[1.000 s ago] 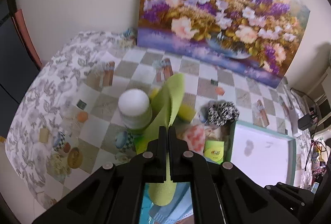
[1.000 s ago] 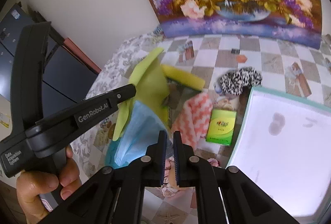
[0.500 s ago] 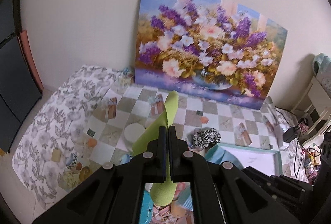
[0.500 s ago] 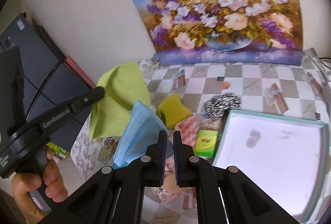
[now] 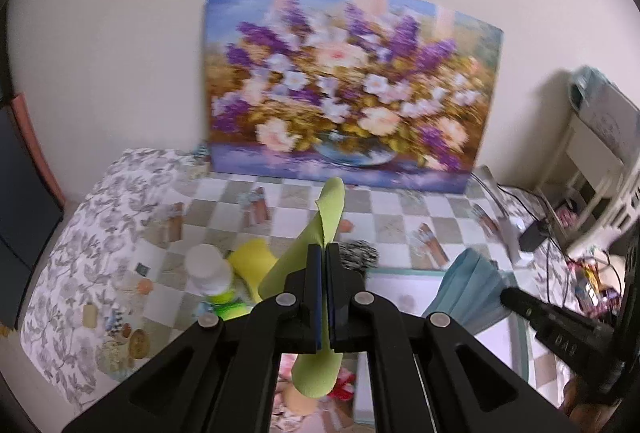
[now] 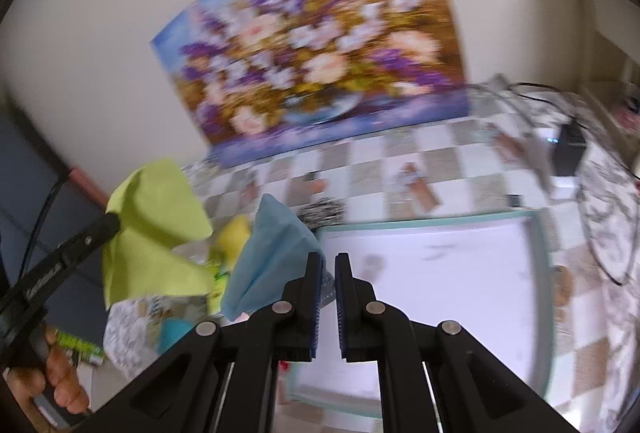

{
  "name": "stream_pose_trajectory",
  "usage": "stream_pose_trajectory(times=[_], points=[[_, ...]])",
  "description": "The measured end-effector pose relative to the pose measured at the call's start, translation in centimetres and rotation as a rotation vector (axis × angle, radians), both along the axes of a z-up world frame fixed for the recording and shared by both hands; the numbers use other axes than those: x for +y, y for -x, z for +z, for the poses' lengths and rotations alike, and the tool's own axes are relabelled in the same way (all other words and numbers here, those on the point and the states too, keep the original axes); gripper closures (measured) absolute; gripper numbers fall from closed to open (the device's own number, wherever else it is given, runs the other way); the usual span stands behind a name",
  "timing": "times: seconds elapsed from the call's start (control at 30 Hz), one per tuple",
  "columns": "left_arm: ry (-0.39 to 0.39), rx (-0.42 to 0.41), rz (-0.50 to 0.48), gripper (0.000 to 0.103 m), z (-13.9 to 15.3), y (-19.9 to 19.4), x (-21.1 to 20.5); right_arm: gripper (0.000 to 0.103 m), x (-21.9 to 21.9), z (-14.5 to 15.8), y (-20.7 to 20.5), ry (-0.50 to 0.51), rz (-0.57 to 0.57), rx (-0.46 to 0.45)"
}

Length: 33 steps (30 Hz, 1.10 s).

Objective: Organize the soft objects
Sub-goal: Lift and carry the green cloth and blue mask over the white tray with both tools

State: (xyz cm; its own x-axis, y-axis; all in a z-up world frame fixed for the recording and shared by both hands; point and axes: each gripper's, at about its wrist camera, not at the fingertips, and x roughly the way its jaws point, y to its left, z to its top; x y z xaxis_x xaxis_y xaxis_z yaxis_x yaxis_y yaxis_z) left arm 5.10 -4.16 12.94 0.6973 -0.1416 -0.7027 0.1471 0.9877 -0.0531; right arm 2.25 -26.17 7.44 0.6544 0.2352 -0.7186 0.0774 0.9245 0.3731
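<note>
While both cloths hang lifted above the desk [image 5: 404, 229]:
Tray: white, teal-rimmed tray [image 6: 536, 233] on the checkered cover, now larger in the right view than a second ago.
Green cloth: lime green cloth [image 5: 320, 233], limp and folded, clamped in the left gripper [image 5: 324, 297], jaws together on it; raised higher than before.
Blue cloth: pale blue cloth [image 6: 276, 253], pleated, pinched by the right gripper [image 6: 328, 297], angled downward over the tray's near edge.
</note>
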Motion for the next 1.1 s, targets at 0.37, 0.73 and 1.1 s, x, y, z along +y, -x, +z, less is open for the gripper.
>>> stream_pose_trajectory(times=[0.37, 0.73, 1.1], points=[[-0.081, 0.054, -0.161, 0.101, -2.5, 0.7, -8.2, 0.096, -8.1, -1.3, 2.2, 0.052, -0.241, 0.047], [-0.107, 0.172, -0.258, 0.101, -8.1, 0.1, -13.7, 0.095, -12.5, -7.5, 1.3, 0.000, -0.323, 0.194], [0.023, 0.411, -0.183, 0.101, -16.0, -2.5, -13.4, 0.095, -13.4, -13.7, 0.4, 0.007, -0.330, 0.369]])
